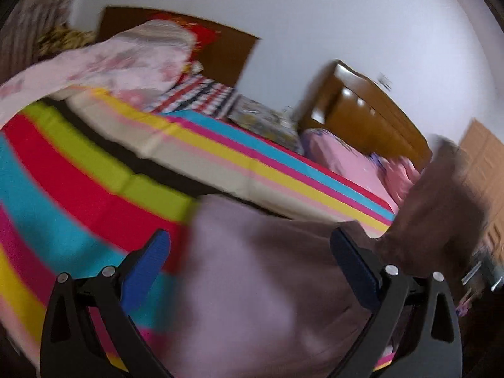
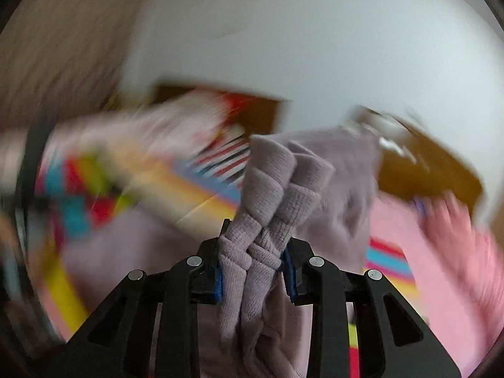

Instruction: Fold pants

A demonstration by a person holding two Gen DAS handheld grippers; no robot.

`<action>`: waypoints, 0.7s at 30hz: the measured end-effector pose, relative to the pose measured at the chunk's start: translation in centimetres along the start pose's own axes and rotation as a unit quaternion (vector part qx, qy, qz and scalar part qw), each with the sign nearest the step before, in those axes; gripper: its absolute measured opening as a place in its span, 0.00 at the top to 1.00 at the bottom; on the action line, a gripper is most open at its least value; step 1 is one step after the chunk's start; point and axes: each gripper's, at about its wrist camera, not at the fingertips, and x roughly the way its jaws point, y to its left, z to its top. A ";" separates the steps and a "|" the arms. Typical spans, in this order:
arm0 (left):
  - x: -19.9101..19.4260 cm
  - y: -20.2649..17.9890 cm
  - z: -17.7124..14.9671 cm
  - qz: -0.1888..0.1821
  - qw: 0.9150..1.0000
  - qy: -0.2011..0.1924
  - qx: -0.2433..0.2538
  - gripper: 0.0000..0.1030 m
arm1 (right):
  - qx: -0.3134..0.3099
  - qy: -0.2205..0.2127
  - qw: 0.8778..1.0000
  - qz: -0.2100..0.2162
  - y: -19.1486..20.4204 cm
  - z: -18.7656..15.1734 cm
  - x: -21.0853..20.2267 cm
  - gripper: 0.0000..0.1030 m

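Note:
The mauve pants (image 1: 258,271) lie on the striped bedsheet (image 1: 78,182) in the left wrist view, with one part lifted at the right (image 1: 441,208). My left gripper (image 1: 249,249) is open above the pants, its blue pads wide apart, holding nothing. In the right wrist view my right gripper (image 2: 253,252) is shut on a bunched ribbed band of the pants (image 2: 271,195), which sticks up between the pads while the rest hangs below. Both views are blurred by motion.
A pink floral quilt (image 1: 119,63) and a plaid pillow (image 1: 201,94) lie at the head of the bed. A wooden cabinet (image 1: 362,116) stands by the white wall. Pink bedding (image 1: 346,157) lies at the bed's right side.

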 end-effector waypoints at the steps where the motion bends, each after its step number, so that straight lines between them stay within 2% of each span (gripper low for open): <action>1: -0.7 1.4 -0.2 -0.003 1.000 0.005 -0.016 0.02 | -0.042 0.022 0.999 0.019 3.0 -0.4 1.6 0.71; 3: -1.2 3.2 -0.8 -0.025 0.999 0.026 -0.041 0.02 | -0.127 0.067 0.989 0.047 9.1 -2.8 4.4 0.72; 4: -1.4 4.0 -1.3 -0.043 0.997 0.044 -0.056 0.02 | -0.156 0.044 0.987 0.002 10.9 -3.9 4.3 0.72; 5: -1.5 4.4 -1.6 -0.056 0.995 0.054 -0.063 0.02 | -0.172 0.028 0.984 -0.026 11.6 -4.5 4.0 0.72; 8: -1.5 4.9 -2.5 -0.123 0.985 0.085 -0.088 0.02 | -0.144 0.019 0.989 -0.026 10.2 -4.5 3.7 0.72; 11: 0.0 2.9 -2.3 -0.230 0.961 0.119 -0.101 0.02 | -0.148 0.004 0.988 -0.047 9.7 -4.2 3.6 0.72; 13: 1.3 1.3 -1.8 -0.261 0.950 0.145 -0.094 0.02 | -0.155 0.003 0.987 -0.052 10.2 -4.2 3.6 0.72; 14: 2.3 0.3 -1.9 -0.261 0.946 0.171 -0.087 0.02 | -0.154 0.002 0.987 -0.054 10.2 -4.2 3.6 0.72; 15: 4.1 -0.8 -1.8 -0.243 0.943 0.211 -0.082 0.02 | -0.154 0.002 0.987 -0.055 10.2 -4.2 3.6 0.72; 17: 6.7 -2.1 -1.8 -0.220 0.939 0.254 -0.070 0.02 | -0.157 -0.001 0.986 -0.061 10.5 -4.6 3.4 0.71; 20: 8.8 -3.0 -1.8 -0.245 0.927 0.273 -0.075 0.02 | -0.168 -0.005 0.984 -0.050 10.5 -5.1 2.7 0.63; 21: 9.3 -3.5 -1.7 -0.239 0.929 0.273 -0.072 0.02 | -0.171 -0.009 0.984 -0.042 11.1 -5.5 1.6 0.55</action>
